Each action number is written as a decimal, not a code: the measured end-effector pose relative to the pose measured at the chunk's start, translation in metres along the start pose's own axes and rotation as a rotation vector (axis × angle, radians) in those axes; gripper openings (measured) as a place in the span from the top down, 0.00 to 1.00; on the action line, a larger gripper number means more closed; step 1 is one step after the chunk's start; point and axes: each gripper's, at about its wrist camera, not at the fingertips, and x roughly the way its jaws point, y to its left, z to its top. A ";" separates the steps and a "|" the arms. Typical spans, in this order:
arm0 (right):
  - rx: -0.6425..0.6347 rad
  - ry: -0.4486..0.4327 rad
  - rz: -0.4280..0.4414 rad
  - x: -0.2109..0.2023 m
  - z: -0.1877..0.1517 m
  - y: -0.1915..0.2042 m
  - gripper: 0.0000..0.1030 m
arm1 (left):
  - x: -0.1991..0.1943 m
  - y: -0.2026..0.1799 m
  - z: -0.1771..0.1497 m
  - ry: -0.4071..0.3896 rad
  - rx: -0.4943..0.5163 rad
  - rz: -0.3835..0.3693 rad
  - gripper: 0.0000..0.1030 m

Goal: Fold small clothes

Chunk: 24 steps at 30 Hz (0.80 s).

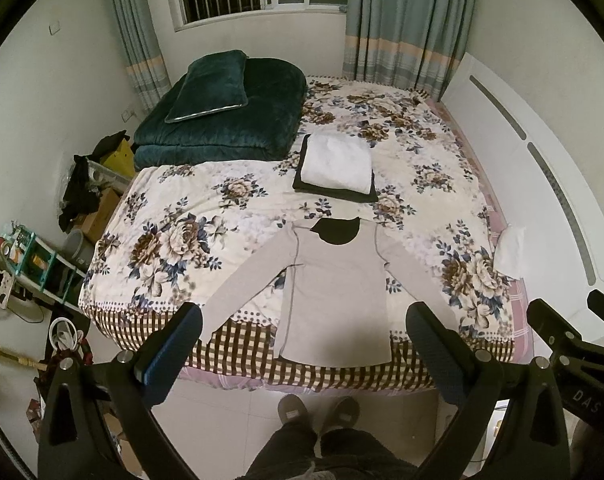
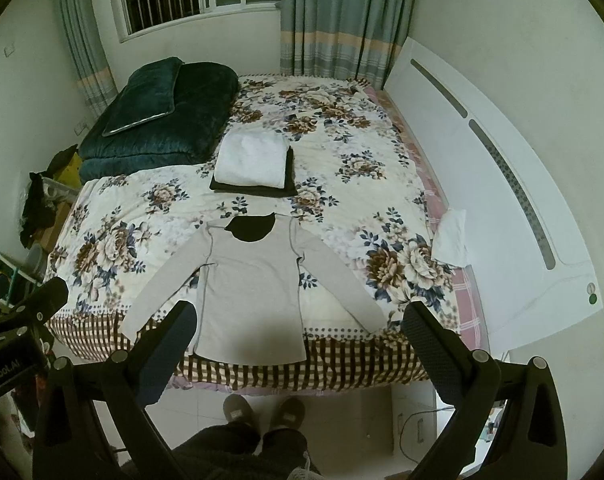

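Note:
A light grey long-sleeved shirt [image 1: 334, 288] lies flat on the flowered bed sheet [image 1: 181, 208], sleeves spread, hem at the near bed edge, dark neck lining up. It also shows in the right wrist view [image 2: 249, 288]. My left gripper [image 1: 306, 320] is open and empty, held high above the shirt's hem. My right gripper [image 2: 299, 320] is open and empty, at the same height beside it. A folded white garment [image 1: 338, 164] lies on a folded black one [image 1: 302, 188] further back on the bed.
A dark green folded quilt with a pillow [image 1: 221, 116] lies at the back left. A white cloth [image 1: 510, 252] lies at the right bed edge by the white headboard [image 1: 542, 184]. Shelves and clutter [image 1: 41, 264] stand left. My feet [image 1: 318, 412] are on the tiled floor.

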 end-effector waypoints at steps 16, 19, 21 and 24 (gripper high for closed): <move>0.001 -0.004 0.002 -0.003 0.000 0.004 0.00 | -0.011 -0.005 0.007 -0.009 -0.004 -0.001 0.00; 0.000 -0.004 0.003 -0.004 0.001 0.005 0.00 | -0.010 -0.004 0.003 -0.009 -0.005 -0.003 0.00; 0.000 -0.004 0.003 -0.004 0.001 0.005 0.00 | -0.010 -0.004 0.003 -0.011 -0.005 -0.002 0.00; 0.000 -0.006 0.002 -0.004 0.001 0.005 0.00 | -0.010 -0.004 0.003 -0.012 -0.006 -0.002 0.00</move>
